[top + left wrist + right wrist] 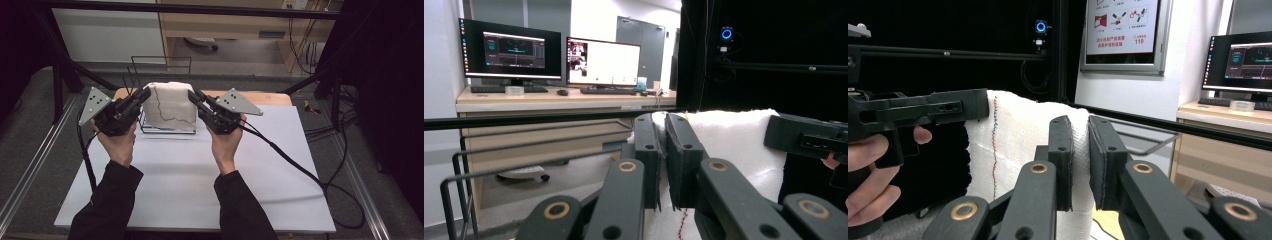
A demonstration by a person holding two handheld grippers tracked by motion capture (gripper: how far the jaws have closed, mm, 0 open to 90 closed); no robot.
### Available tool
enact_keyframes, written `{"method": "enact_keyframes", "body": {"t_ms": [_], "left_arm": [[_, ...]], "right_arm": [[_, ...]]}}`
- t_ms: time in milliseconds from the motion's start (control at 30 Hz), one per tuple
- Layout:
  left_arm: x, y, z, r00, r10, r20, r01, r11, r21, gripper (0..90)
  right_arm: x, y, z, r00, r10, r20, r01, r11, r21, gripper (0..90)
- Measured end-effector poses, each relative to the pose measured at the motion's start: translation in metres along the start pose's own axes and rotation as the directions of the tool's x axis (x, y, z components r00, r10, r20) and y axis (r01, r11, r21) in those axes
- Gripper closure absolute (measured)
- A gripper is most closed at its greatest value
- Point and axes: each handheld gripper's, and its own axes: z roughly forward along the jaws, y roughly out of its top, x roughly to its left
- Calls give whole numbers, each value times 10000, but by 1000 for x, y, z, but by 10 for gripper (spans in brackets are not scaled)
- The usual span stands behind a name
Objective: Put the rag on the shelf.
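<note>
A white towel (170,106) with a thin red stitched line hangs spread between my two grippers, above a black wire rack (167,131). My left gripper (146,93) is shut on the towel's upper left corner. My right gripper (192,94) is shut on the upper right corner. In the left gripper view, the jaws (660,131) pinch a fold of the towel (734,145), and the other gripper (806,137) shows at the right. In the right gripper view, the jaws (1079,145) squeeze the towel's (1015,142) edge, with the other gripper (923,112) and a hand (868,170) at the left.
The rack stands at the far middle of a white table top (200,175), with a wooden board (270,97) behind it. Cables (300,167) trail off the table's right side. A desk with monitors (514,50) stands beyond the table.
</note>
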Motion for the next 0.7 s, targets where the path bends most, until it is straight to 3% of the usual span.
{"method": "enact_keyframes", "body": {"t_ms": [700], "left_arm": [[18,36,16,9992,239,-332,-248,9993,-265,844]], "right_arm": [[-5,33,31,9995,-254,181,258,9994,-236,814]]}}
